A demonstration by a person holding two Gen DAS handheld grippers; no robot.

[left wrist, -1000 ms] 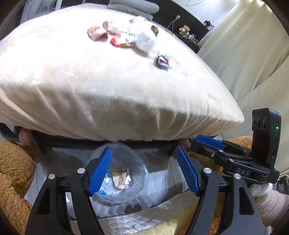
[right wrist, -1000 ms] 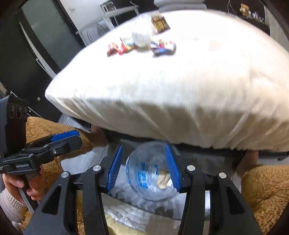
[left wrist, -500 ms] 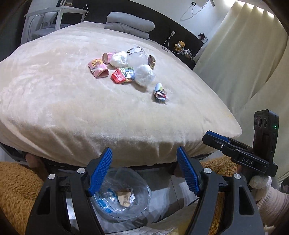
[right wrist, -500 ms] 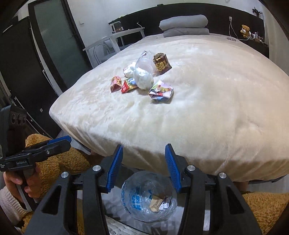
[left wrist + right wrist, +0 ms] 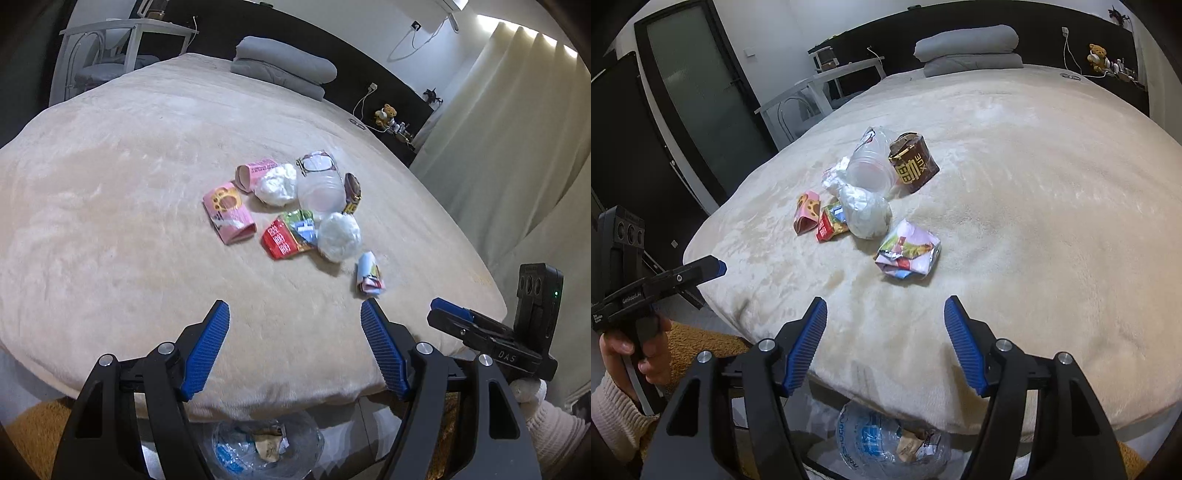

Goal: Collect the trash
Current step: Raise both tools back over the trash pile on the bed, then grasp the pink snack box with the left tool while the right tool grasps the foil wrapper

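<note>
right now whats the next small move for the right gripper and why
Probably reach the right gripper forward and down over the crumpled foil wrapper. Its jaws have just been opening and hold nothing, that wrapper lies nearest of the trash on the bed, and the bag waits below the bed's edge.

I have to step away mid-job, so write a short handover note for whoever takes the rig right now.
Left gripper: open, empty, over the near edge of the bed.
Right gripper: open and empty; its jaws have just been opening with nothing between them.
Trash pile in the middle of the bed: pink wrappers, red packet, clear plastic cup, two white wads, brown carton. The crumpled foil wrapper lies nearest.
Done: the clear trash bag on the floor by the bed holds a few scraps.
Left: every piece on the bed.
</note>
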